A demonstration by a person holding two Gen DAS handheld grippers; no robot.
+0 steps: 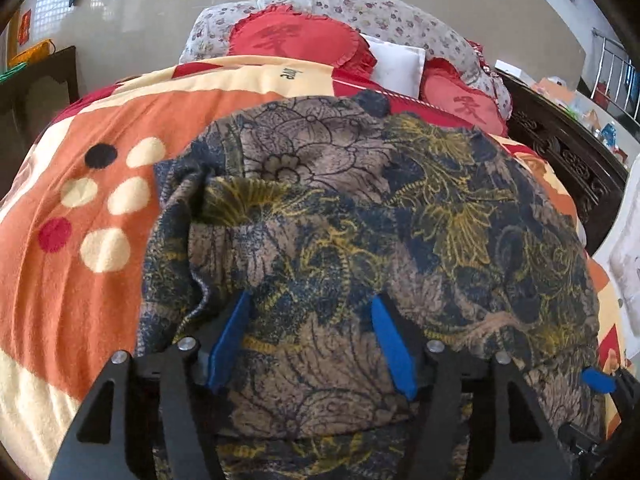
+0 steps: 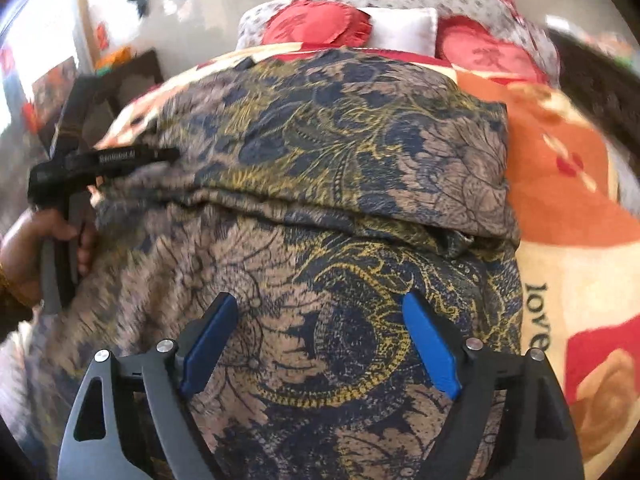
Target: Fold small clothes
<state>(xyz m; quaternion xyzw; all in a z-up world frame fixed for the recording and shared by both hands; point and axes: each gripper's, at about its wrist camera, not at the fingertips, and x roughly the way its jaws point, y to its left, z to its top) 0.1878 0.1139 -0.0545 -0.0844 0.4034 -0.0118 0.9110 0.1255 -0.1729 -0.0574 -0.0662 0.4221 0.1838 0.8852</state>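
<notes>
A floral garment [image 1: 360, 208] in dark blue, tan and yellow lies spread on the bed, its far part folded over the near part along a crease [image 2: 360, 224]. My left gripper [image 1: 311, 298] stands open just over the cloth's near left part, nothing pinched between its blue pads. My right gripper [image 2: 319, 298] is open wide above the near layer of the garment [image 2: 320, 140], pads apart from the fabric. In the right wrist view a hand [image 2: 24, 248] holds the left gripper [image 2: 168, 156] at the cloth's left edge. One blue pad [image 1: 598, 380] of the right gripper shows at the lower right.
An orange and cream bedspread [image 1: 80, 240] with round dots lies under the garment. Red heart cushions [image 1: 296, 40], a white pillow [image 1: 396, 64] and a flowered quilt sit at the bed's head. A dark carved bed frame [image 1: 560, 152] runs along the right; a dark cabinet [image 1: 36, 84] stands left.
</notes>
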